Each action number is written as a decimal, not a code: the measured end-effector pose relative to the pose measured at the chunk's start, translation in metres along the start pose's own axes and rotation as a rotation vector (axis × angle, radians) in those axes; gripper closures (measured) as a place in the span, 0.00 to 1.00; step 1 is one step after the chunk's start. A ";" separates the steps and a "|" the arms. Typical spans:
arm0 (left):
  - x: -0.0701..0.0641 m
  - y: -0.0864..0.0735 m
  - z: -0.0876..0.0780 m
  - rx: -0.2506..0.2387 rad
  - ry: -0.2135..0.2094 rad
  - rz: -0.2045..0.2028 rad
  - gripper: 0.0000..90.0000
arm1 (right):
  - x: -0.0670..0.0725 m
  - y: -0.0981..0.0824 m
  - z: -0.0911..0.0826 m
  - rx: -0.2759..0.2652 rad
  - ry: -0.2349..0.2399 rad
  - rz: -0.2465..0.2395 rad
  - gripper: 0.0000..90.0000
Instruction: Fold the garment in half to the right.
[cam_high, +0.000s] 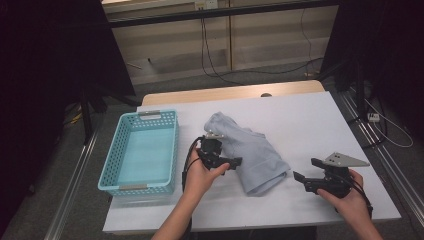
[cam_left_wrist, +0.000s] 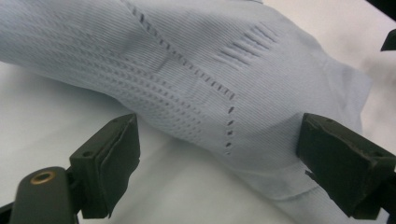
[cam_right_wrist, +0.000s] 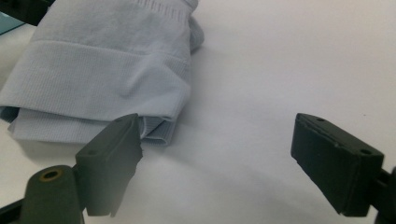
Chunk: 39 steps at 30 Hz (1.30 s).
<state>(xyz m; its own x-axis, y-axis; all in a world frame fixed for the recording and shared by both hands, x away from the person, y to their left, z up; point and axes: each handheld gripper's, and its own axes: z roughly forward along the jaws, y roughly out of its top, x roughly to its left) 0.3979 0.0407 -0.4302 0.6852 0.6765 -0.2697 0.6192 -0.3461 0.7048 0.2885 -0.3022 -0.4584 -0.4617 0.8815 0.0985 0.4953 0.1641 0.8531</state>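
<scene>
Closing the left gripper (cam_high: 231, 161) from where it stands could pinch only the top layer of the folded pale blue ribbed knit garment (cam_high: 252, 155), so the fold would fall open when lifted; its jaws stand wide apart, one over the bare white table cover (cam_high: 310, 120) and one against the cloth's side, with no pad pressing. The right gripper (cam_high: 305, 174) is also open and holds nothing, sitting apart from the garment towards the right edge of the table, so one end of the bundle has no support and may sag or drag. A swing towards the light blue perforated plastic basket (cam_high: 111, 159), which stands empty along the left edge, could catch the cloth on its rim.

The garment lies near the middle of the table, folded into a thick oblong running diagonally. It shows fine ribbing, rows of small eyelet holes and a wide hem band at the near end, with layered edges underneath
</scene>
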 end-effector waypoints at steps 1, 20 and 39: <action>-0.001 0.000 0.001 0.001 0.001 -0.002 0.15 | 0.001 0.000 0.000 0.003 0.000 -0.001 0.18; -0.002 -0.013 0.018 0.077 0.003 -0.066 0.13 | 0.001 -0.002 0.000 0.008 -0.001 -0.010 0.18; -0.001 -0.024 0.017 0.062 0.020 -0.119 0.23 | 0.007 0.003 0.008 0.009 0.016 -0.029 0.18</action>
<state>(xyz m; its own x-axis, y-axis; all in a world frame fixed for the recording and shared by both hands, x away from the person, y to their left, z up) 0.3887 0.0378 -0.4579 0.5981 0.7278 -0.3354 0.7188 -0.3021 0.6262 0.2925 -0.2926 -0.4594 -0.4881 0.8689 0.0818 0.4878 0.1939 0.8512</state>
